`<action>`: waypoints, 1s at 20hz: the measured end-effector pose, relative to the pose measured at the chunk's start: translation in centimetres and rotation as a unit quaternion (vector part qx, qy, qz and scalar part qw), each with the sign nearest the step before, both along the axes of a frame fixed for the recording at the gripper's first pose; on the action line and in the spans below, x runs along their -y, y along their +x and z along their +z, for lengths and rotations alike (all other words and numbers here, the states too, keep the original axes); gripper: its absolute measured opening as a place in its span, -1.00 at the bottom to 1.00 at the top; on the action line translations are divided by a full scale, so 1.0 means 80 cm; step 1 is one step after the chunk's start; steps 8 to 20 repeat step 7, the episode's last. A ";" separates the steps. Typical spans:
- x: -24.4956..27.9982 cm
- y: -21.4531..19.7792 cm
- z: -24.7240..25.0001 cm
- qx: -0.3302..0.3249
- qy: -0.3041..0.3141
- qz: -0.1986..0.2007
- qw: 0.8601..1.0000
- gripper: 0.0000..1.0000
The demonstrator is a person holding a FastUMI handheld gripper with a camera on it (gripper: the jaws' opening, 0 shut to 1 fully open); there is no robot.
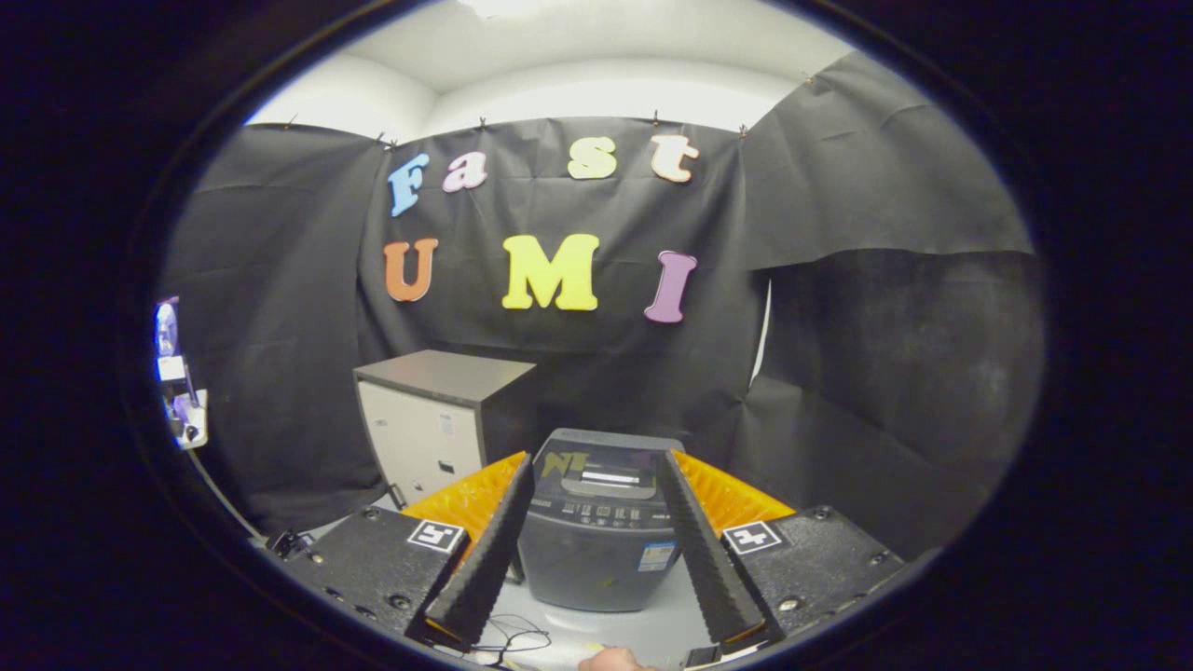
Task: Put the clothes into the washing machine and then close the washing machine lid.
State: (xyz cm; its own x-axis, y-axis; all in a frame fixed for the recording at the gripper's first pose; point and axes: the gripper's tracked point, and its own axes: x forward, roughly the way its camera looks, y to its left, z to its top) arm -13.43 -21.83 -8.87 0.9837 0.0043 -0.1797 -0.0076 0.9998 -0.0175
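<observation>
- So the tool [596, 466] is spread wide with nothing in it. Both ribbed black fingers [485, 559] angle outward and the whole washing machine fits in the gap between them.
- The washing machine [601, 522] is a small dark grey top-loader, sitting straight ahead of the fingertips on a pale worktop [643, 629]. Control panel faces this way, and there's a small sticker on its front.
- The lid [610, 461] is hard to call from this low angle. It looks like it's lying flat, but I really can't tell if it's up or down.
- No clothes spotted anywhere yet. My guess is nothing's been loaded, so the task is right at the start.
- The tool sits back, level and centred on the machine, probably just lining up before going for the laundry or the lid. Spread fingers make sense for that, ready to grab soft fabric.
- Left of the machine and further back is a boxy cabinet [438, 429], cream front and dark top. It's near but not touching, so it shouldn't get in the way.
- A thin black cable [513, 638] is looped on the worktop just under the left finger. Could snag if the tool drops low there.
- A bit of a hand [610, 660] peeks in below the fingers.
</observation>
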 end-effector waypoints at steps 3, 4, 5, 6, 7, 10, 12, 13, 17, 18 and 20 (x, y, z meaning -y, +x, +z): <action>0.009 -0.025 0.001 0.004 0.013 0.006 1.000 0.76; 0.012 -0.031 0.004 0.008 0.015 0.010 1.000 0.77; 0.014 -0.038 0.008 0.013 0.013 0.012 1.000 0.78; 0.016 -0.041 0.011 0.018 0.011 0.013 1.000 0.78; 0.018 -0.044 0.014 0.023 0.008 0.014 1.000 0.78; 0.018 -0.044 0.014 0.023 0.008 0.014 1.000 0.78; 0.018 -0.044 0.014 0.023 0.008 0.014 1.000 0.78; 0.018 -0.044 0.014 0.023 0.008 0.014 1.000 0.78; 0.018 -0.044 0.014 0.023 0.008 0.014 1.000 0.78; 0.018 -0.044 0.014 0.023 0.008 0.014 1.000 0.78; 0.018 -0.044 0.014 0.023 0.008 0.014 1.000 0.78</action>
